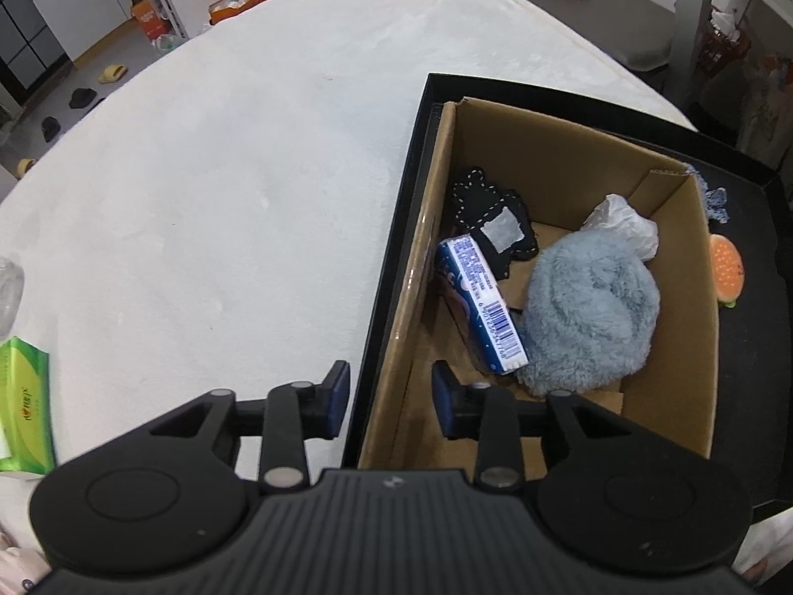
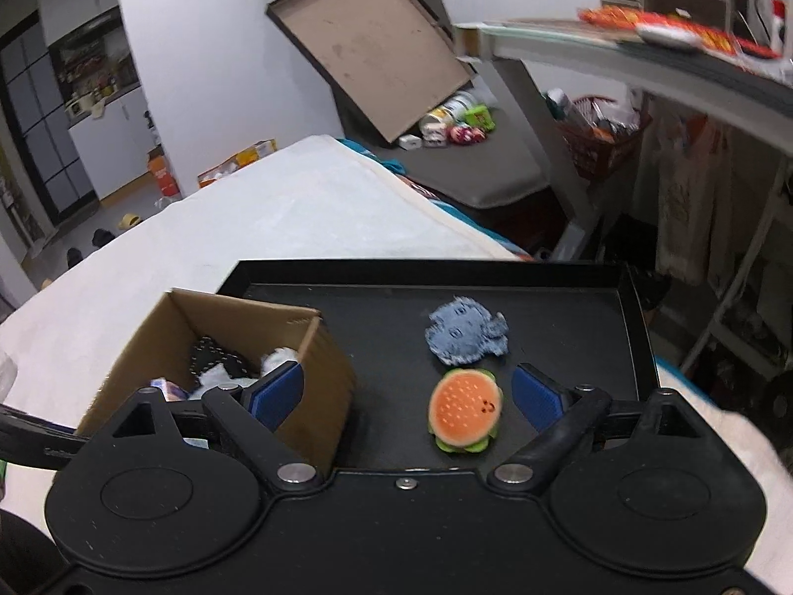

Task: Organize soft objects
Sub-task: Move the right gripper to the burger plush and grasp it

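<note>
Left wrist: left gripper (image 1: pixel 391 399) fingers parted, empty, straddling cardboard box (image 1: pixel 694 307) wall over blue plush (image 1: pixel 590 317).

Right wrist: right gripper (image 2: pixel 406 396) fingers wide, empty, above burger toy (image 2: pixel 465 410) on black tray (image 2: pixel 570 307). Risk: off-centre closing, squashing or flicking it away.

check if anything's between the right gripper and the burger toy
Nothing visible is. The right gripper is open, and the burger toy lies on the black tray between its fingers, nearer the right one. The denim patch lies beyond it, the cardboard box to the left.
</note>
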Available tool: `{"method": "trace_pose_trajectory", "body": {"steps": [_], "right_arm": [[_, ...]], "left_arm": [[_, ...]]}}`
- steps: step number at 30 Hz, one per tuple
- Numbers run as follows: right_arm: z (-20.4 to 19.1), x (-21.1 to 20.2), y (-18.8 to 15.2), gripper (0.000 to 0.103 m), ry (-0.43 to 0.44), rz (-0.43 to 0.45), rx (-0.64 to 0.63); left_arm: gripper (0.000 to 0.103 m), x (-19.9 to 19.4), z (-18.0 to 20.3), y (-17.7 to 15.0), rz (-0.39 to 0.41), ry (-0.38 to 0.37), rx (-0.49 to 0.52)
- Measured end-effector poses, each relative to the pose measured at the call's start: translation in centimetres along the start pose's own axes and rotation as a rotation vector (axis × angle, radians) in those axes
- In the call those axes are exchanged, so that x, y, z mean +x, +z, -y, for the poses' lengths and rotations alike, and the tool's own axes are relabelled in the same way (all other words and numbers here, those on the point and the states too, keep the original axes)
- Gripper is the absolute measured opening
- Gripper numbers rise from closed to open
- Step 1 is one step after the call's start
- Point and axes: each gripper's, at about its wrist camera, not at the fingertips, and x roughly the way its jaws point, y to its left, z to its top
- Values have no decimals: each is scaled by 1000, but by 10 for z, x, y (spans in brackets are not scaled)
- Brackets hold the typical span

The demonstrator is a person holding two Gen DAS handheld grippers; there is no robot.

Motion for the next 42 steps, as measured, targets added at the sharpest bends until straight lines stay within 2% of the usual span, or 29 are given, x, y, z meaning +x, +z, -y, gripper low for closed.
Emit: {"method": "trace_pose_trajectory", "body": {"steps": [10, 18, 24, 33, 34, 36, 38, 42], "right_arm": [[23, 17, -15, 91, 41, -25, 78], [34, 36, -19, 91, 36, -58, 119], [35, 50, -24, 91, 7, -88, 96], [37, 70, -28, 89, -36, -123, 80], [37, 72, -29, 85, -44, -130, 72], [38, 77, -31, 66, -76, -154, 59], [44, 82, -35, 30, -96, -193, 57], [50, 78, -37, 20, -107, -185, 59]], "left_arm": [[38, 2, 15, 5, -27, 57, 31], [40, 11, 28, 10, -58, 102, 52], [48, 12, 37, 13, -64, 133, 70], [51, 14, 48, 14, -72, 171, 106], [51, 14, 48, 14, -73, 174, 110], [52, 16, 50, 14, -75, 183, 116], [53, 16, 52, 14, -74, 190, 116], [54, 14, 53, 12, -67, 193, 113]]}}
